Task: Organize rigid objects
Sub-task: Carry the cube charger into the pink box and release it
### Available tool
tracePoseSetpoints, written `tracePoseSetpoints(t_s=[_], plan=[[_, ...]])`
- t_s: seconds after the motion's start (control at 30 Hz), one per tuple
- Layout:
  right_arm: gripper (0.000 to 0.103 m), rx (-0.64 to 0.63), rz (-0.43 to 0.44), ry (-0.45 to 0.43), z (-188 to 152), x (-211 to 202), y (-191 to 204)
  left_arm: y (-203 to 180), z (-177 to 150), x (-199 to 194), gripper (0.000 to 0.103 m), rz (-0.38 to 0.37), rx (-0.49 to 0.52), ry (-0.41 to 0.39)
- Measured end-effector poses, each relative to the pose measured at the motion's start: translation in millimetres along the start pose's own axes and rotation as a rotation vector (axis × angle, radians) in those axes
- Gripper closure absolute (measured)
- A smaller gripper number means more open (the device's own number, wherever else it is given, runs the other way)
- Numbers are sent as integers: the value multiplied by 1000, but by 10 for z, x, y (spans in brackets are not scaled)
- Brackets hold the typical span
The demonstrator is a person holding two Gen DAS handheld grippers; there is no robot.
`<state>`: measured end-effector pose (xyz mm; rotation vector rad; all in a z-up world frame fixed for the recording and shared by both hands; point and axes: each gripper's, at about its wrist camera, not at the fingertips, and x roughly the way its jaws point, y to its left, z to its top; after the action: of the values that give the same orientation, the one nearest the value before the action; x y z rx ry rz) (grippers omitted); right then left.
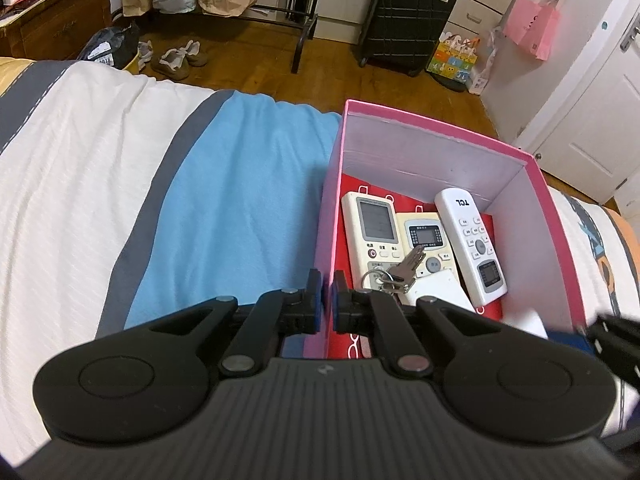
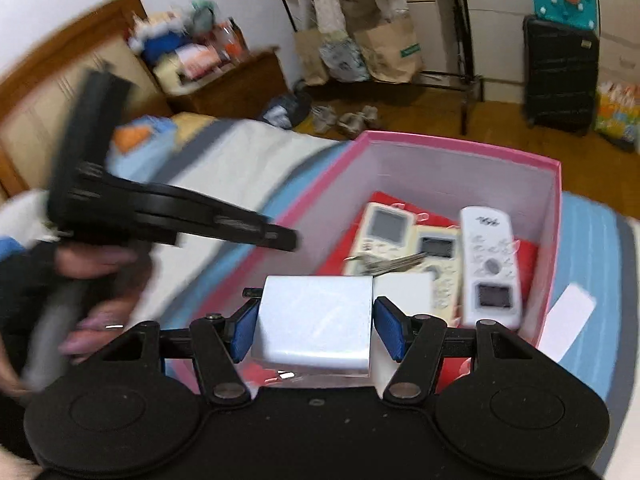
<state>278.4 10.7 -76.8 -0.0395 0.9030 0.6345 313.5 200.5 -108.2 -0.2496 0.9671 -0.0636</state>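
A pink box (image 1: 334,184) stands on the bed and holds three remote controls (image 1: 374,232), a bunch of keys (image 1: 400,272) and a flat white item (image 1: 436,288). My left gripper (image 1: 327,300) is shut and empty, its fingers straddling the box's near left wall. My right gripper (image 2: 316,324) is shut on a white rectangular block (image 2: 316,320), held over the box's (image 2: 460,148) near edge. The remotes (image 2: 490,264) and keys (image 2: 384,264) lie just beyond it. The left gripper appears blurred at the left of the right wrist view (image 2: 292,238).
The bed has a blue blanket (image 1: 224,208) and white bedding (image 1: 80,152) left of the box. A white card (image 2: 568,320) lies on the bed right of the box. Beyond the bed are a wooden floor, shoes (image 1: 180,58), a black suitcase (image 1: 404,20) and a nightstand (image 1: 52,12).
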Motion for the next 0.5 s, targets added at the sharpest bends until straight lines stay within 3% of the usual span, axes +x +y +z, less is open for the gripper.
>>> tracePoseSetpoints(t_s=[0.07, 0.27, 0.5], plan=[[37, 7, -52, 9, 89, 103, -82, 2, 1, 1, 99, 1, 1, 0], [37, 257, -78, 36, 457, 403, -583, 11, 6, 13, 99, -5, -5, 1], [36, 350, -82, 75, 577, 810, -658, 7, -2, 23, 99, -2, 3, -3]])
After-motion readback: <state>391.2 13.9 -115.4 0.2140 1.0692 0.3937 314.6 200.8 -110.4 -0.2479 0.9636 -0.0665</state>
